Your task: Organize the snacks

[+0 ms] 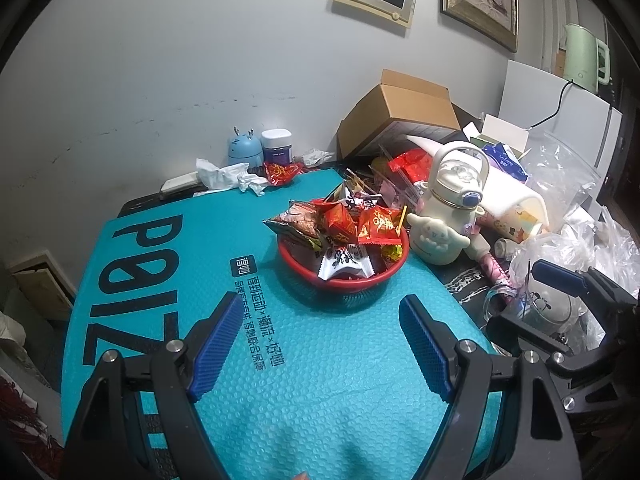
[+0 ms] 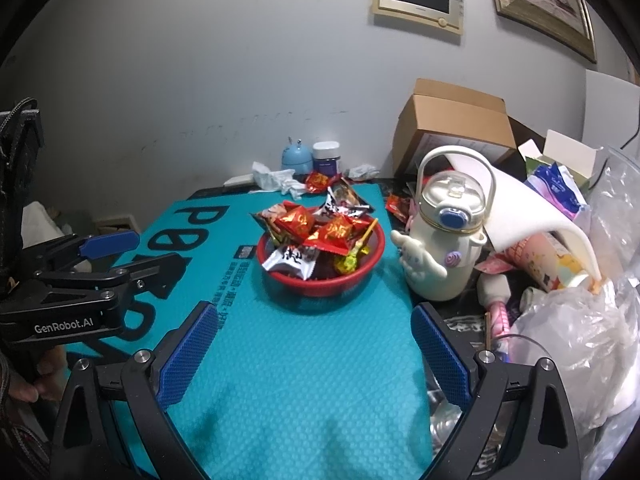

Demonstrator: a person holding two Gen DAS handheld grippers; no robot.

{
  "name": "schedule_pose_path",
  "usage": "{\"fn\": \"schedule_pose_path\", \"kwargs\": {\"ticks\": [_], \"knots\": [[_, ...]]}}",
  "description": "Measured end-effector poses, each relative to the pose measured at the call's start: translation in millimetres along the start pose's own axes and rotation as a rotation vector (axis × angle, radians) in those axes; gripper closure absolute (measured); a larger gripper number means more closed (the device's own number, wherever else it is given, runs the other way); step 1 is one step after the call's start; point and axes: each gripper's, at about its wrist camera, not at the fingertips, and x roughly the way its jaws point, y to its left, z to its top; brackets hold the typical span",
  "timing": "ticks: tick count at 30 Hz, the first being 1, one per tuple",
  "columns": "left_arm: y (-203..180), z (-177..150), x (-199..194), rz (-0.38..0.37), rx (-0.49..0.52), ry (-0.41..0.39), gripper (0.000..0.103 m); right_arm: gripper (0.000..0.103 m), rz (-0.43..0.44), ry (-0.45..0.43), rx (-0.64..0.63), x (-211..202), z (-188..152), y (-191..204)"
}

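While both tools hang back from the pile, the entry reads as follows. Left hand-held gripper point(image 1: 320, 344): jaws spread wide, nothing between them, over the teal mat point(image 1: 304, 380) on the desk. Right hand-held gripper point(image 2: 316, 356): likewise wide open and empty, at the mat's 3 o'clock side.

Red basket point(image 1: 362, 278), one: at 12 o'clock from both tools, near the mat's far edge, heaped with snacks.

Count in the basket, as far as overlap allows: red foil packets point(image 2: 334, 232), about three; white printed packets point(image 2: 290, 258), two showing; brown packet point(image 1: 300, 220), one; lollipop point(image 2: 352, 258), one.

Stray red packet point(image 1: 282, 172), one, at 11 o'clock by the wall. Another red packet point(image 2: 396, 204), at 1 o'clock beside the cream bottle point(image 2: 444, 240).

Step judged: gathering strays. Advice: approach the flat packet low, pinch a crimped edge, and keep clear of the bottle.
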Motion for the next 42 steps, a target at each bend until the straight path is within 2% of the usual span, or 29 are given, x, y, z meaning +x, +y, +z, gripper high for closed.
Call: {"fn": "schedule_pose_path", "kwargs": {"ticks": [42], "knots": [[-2.6,2.8,0.6,0.001,0.008,0.010,0.023,0.005,-0.020,0.021,-0.001,3.3,0.6,-7.1]]}}
